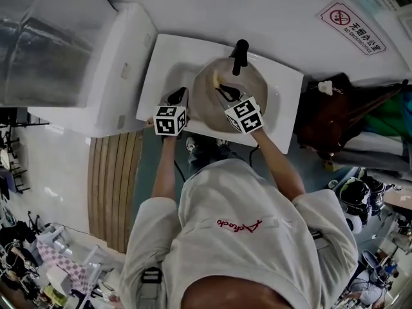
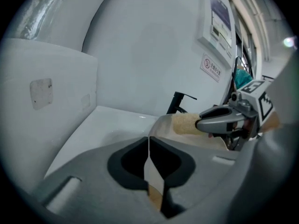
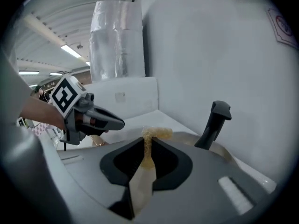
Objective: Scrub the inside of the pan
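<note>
The round pan (image 1: 251, 85) with a beige inside stands on the white counter (image 1: 170, 56), its black handle (image 1: 240, 55) pointing to the wall. My left gripper (image 1: 179, 96) is at the pan's left edge, and in the left gripper view its jaws (image 2: 149, 146) are shut on the thin pan rim (image 2: 154, 178). My right gripper (image 1: 224, 93) hovers over the inside of the pan, shut on a yellow sponge (image 3: 157, 133). The left gripper view also shows the sponge (image 2: 184, 123) above the pan. The handle (image 3: 214, 124) rises to the right of the sponge.
A tall white box-like unit (image 1: 122, 56) stands against the counter's left side. The wall behind carries a no-smoking sign (image 1: 351, 26). Dark bags (image 1: 341, 114) hang at the right. Wooden slats (image 1: 116, 192) lie on the floor at the lower left.
</note>
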{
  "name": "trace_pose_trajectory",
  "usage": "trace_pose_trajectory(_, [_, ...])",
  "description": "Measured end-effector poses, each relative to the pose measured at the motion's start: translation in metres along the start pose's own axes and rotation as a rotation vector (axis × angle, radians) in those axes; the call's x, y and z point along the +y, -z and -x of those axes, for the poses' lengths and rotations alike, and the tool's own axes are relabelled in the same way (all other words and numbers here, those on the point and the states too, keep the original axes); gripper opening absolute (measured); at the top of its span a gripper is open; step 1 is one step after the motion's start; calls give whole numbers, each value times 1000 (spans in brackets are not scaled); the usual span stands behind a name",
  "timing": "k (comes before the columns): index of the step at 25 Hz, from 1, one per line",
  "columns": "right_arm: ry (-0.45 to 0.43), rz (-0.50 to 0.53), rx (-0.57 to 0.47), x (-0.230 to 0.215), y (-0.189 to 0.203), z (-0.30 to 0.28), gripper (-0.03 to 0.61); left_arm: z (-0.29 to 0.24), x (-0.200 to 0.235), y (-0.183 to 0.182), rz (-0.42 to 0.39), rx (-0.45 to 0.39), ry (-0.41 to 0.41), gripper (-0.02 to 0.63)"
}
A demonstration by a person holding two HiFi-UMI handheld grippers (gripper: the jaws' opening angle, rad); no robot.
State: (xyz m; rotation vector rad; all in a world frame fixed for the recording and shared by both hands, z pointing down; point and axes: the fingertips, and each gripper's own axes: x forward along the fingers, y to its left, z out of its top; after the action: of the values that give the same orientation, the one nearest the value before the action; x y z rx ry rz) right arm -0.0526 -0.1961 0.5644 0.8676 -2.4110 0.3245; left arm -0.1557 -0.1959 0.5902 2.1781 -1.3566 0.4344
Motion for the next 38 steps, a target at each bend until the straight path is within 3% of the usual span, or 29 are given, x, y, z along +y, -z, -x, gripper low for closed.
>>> trace_pose_trajectory(5, [-20, -37, -95, 3, -20, 14, 55, 14, -6, -16, -2, -66, -30, 0])
trace_pose_trajectory(13, [-25, -124, -332, 0, -57, 52, 54, 45, -32, -52, -46, -186, -63, 0])
trace_pose_trajectory(20, [-28, -111, -386, -4, -70, 77, 54, 71, -60, -80, -69, -290, -85, 0])
trace_pose_trajectory(38, [-50, -16, -473, -16, -92, 132, 54, 89, -101, -99, -82, -388, -165, 0])
